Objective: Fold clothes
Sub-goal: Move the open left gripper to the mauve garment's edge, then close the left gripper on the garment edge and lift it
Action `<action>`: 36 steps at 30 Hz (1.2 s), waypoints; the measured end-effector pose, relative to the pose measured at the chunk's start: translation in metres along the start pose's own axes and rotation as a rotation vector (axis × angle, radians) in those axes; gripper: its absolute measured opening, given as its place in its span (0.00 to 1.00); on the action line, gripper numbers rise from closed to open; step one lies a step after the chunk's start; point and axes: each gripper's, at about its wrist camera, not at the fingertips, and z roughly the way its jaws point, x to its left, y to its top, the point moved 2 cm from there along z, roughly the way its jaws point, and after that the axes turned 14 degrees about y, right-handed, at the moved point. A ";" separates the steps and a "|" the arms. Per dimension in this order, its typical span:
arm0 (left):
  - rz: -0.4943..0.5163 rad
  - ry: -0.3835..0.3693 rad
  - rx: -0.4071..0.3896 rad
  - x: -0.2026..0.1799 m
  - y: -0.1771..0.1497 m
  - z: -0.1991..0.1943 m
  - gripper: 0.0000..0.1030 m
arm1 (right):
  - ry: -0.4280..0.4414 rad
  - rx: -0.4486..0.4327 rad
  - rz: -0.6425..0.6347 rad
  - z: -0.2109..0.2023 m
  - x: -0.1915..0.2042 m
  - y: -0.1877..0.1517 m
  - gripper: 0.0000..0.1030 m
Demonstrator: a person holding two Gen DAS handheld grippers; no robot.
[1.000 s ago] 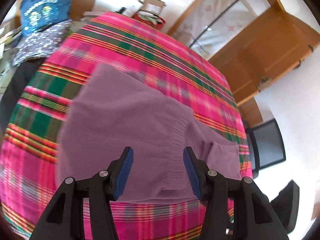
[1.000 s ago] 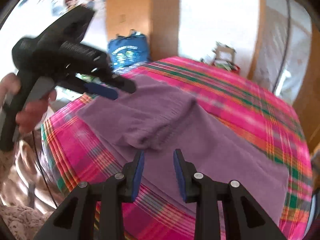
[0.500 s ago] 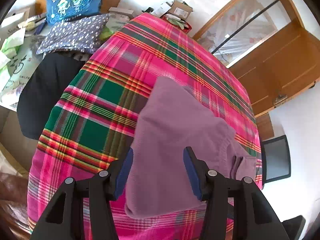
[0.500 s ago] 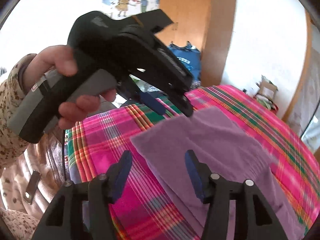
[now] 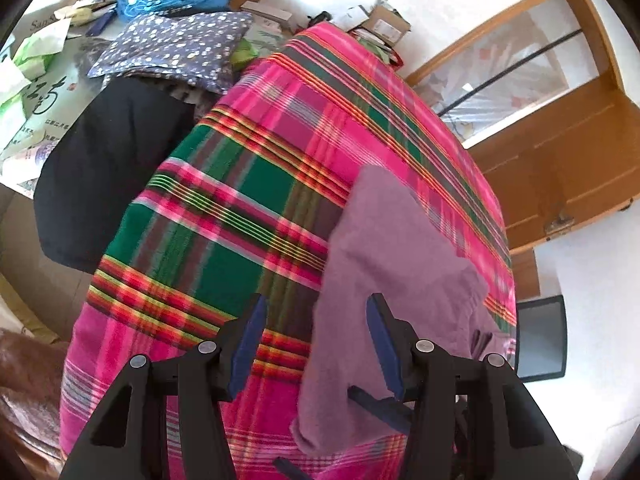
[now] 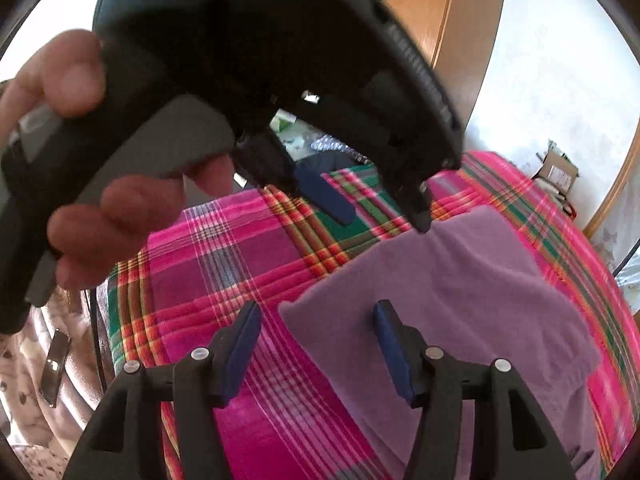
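Both tongs have lifted clear of the purple garment [image 5: 392, 280] since a moment ago and now swing toward the person's left. The left tongs [image 5: 316, 344] stand wide and empty over the plaid cloth [image 5: 224, 216]; the right tongs [image 6: 316, 344] are wide and empty too, over the garment's near corner. It lies on the cloth with one part folded over itself, apparently a sleeve or hem, though blur hides which. More folds likely remain. Other clothes [image 5: 172, 40] wait beyond.

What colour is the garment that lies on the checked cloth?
The garment is plain purple, with no pattern. It shows best in the right wrist view.
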 end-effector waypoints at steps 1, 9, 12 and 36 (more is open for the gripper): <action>-0.002 -0.001 0.003 0.001 0.002 0.002 0.52 | -0.021 0.014 -0.007 0.004 0.000 0.001 0.57; 0.030 -0.063 0.023 -0.013 0.019 0.019 0.53 | -0.107 0.042 0.039 0.015 -0.009 0.001 0.51; 0.025 -0.081 0.053 -0.017 0.028 0.029 0.53 | -0.102 0.049 0.065 0.017 -0.014 0.001 0.49; 0.034 -0.185 0.139 -0.043 0.049 0.064 0.49 | -0.079 -0.013 0.135 0.008 -0.037 -0.009 0.17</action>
